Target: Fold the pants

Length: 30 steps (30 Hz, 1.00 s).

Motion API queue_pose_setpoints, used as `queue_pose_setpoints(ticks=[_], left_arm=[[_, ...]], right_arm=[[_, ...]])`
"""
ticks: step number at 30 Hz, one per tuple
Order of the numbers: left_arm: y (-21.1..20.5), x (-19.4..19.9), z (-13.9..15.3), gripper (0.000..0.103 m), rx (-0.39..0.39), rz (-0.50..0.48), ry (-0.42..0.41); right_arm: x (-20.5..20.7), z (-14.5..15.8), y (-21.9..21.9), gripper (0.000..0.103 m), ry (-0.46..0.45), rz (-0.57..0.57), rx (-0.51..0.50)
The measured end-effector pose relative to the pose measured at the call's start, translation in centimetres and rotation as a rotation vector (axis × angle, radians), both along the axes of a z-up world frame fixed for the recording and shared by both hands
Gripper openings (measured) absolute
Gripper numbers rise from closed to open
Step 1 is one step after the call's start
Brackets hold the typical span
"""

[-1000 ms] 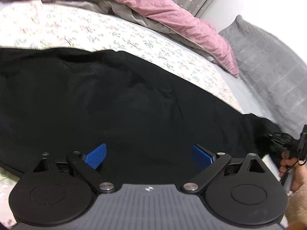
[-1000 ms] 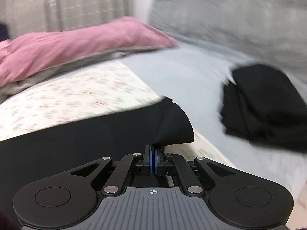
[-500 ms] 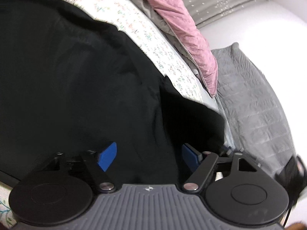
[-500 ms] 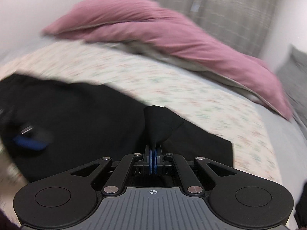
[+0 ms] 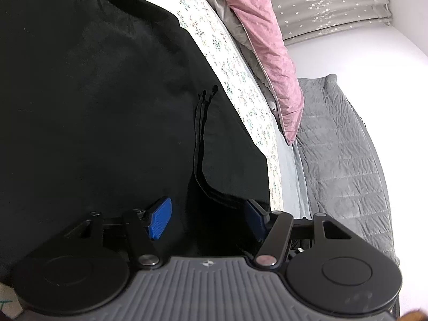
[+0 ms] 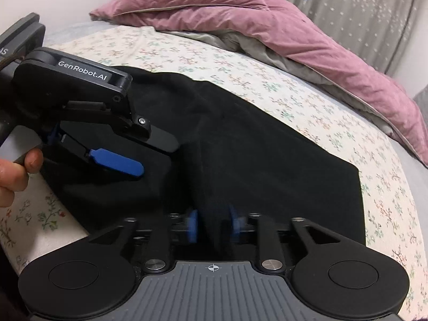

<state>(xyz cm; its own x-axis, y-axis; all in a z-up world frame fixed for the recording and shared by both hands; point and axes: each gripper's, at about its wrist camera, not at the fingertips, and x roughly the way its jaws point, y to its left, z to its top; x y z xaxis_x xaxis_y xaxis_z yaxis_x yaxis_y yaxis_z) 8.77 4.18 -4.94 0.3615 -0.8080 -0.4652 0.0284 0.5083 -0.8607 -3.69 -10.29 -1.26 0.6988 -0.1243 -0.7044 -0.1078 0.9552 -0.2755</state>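
Black pants [image 5: 101,101] lie on the floral bed sheet [image 5: 230,80], one end folded over onto the rest; they also fill the middle of the right wrist view [image 6: 267,155]. My left gripper [image 5: 207,220] is open, its blue pads just above the fabric near the folded edge. It also shows at the left of the right wrist view, with one blue fingertip [image 6: 117,163] over the pants. My right gripper [image 6: 212,226] has its blue pads apart, with a ridge of the black fabric standing between them.
A pink duvet [image 6: 254,21] lies along the far side of the bed. A grey quilted cushion [image 5: 342,155] sits at the right of the left wrist view. A grey curtain [image 6: 361,13] hangs behind. A hand [image 6: 13,171] holds the left gripper.
My right gripper carried the pant end leftward across the bed onto the rest of the pants, then opened its pads. The left gripper stayed open and shifted over the fabric toward the fold.
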Motion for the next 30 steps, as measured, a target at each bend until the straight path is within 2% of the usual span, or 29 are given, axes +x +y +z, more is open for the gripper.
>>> queue_pose_setpoints(ticks=[1, 2, 5, 6, 7, 8, 13, 16, 19, 20, 21, 22, 24, 25, 26, 28, 30], left_arm=[[0.1, 0.1, -0.1, 0.083, -0.005, 0.003, 0.005], [0.1, 0.2, -0.1, 0.083, -0.011, 0.006, 0.012], [0.5, 0.2, -0.5, 0.084, -0.033, 0.017, 0.041], [0.5, 0.4, -0.5, 0.084, -0.04, 0.021, 0.056], [0.4, 0.7, -0.5, 0.084, -0.046, 0.026, 0.069], [0.3, 1.0, -0.5, 0.084, -0.051, 0.028, 0.078], [-1.0, 1.9, -0.1, 0.083, -0.018, 0.016, 0.074], [-1.8, 2.6, -0.1, 0.082, -0.002, 0.017, 0.065], [-2.3, 3.3, -0.3, 0.069, 0.017, 0.046, 0.048], [-2.3, 3.4, -0.3, 0.055, 0.039, 0.061, 0.042], [-2.3, 3.4, -0.2, 0.026, 0.069, 0.074, 0.025], [-2.3, 3.3, 0.1, 0.025, 0.104, 0.067, -0.012], [-2.0, 2.8, 1.1, 0.024, 0.196, 0.062, -0.096], [-1.7, 2.6, 1.6, 0.024, 0.242, 0.057, -0.137], [-1.4, 2.4, 2.2, 0.024, 0.292, 0.056, -0.173], [-0.4, 2.2, 3.1, 0.024, 0.354, 0.056, -0.232], [0.9, 2.2, 4.1, 0.024, 0.393, 0.06, -0.269]], right_arm=[[0.0, 0.0, 0.0, 0.042, -0.009, -0.002, -0.005], [-0.1, 0.1, 0.1, 0.045, -0.019, 0.0, -0.006], [-0.2, 0.2, 0.2, 0.043, -0.038, 0.021, 0.017], [-0.3, 0.3, 0.3, 0.04, -0.04, 0.035, 0.029], [-0.3, 0.3, 0.4, 0.023, -0.04, 0.036, 0.043], [-0.3, 0.3, 0.4, 0.0, -0.031, 0.056, 0.066], [-1.0, 1.3, 0.4, 0.0, -0.047, 0.065, 0.124], [-1.7, 2.2, -0.4, 0.0, -0.047, 0.06, 0.196], [-2.0, 2.8, -0.9, 0.0, -0.029, 0.07, 0.27], [-2.0, 2.9, -1.0, 0.001, -0.019, 0.073, 0.291], [-1.9, 2.9, -1.1, 0.003, -0.004, 0.073, 0.313], [-1.8, 2.9, -1.1, 0.011, 0.011, 0.07, 0.332], [-1.6, 3.0, -1.3, 0.015, 0.039, 0.046, 0.359], [-1.6, 3.1, -1.5, 0.028, 0.047, 0.035, 0.376], [-1.6, 3.3, -1.8, 0.046, 0.047, 0.027, 0.394], [-1.8, 3.7, -2.1, 0.063, 0.032, 0.031, 0.421], [-1.8, 4.1, -2.1, 0.063, 0.027, 0.045, 0.437]])
